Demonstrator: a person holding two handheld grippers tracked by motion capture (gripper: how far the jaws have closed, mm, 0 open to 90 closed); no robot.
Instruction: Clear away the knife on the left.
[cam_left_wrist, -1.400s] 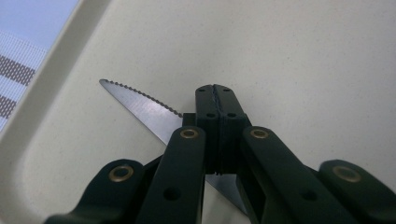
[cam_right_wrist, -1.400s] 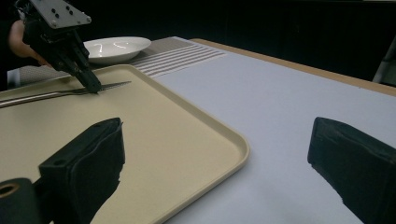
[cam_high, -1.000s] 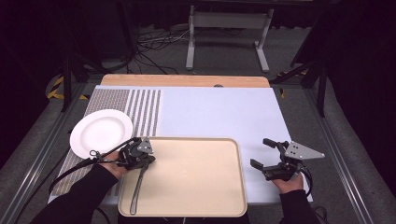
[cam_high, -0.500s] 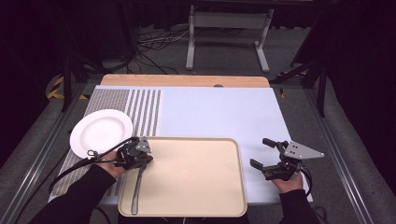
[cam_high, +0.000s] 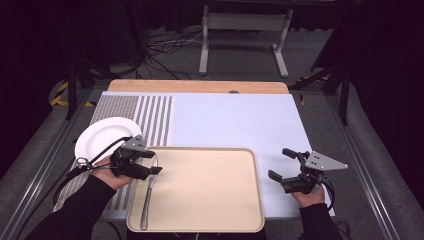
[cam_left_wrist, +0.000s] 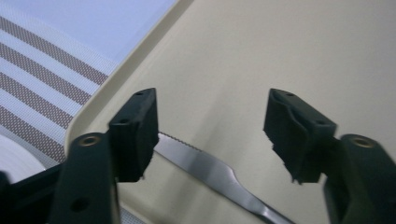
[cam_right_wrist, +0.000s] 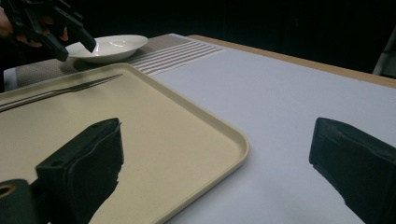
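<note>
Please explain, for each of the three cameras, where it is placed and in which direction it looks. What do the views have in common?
High view: above the person's side, looking forward and down on the tray; both forearms, left gripper and right gripper show.
Left gripper view: rides that gripper, looking down between its open jaws, which have just been opening, at the fork lying free on the tray.
Right gripper view: low, looking across the tray toward the plate; its open jaws show.
Shared: tray, fork, plate and left gripper show in the high and right gripper views.

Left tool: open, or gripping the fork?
Open. The left tool has just been opening; its pads stand apart above the fork, which lies on the tray.
</note>
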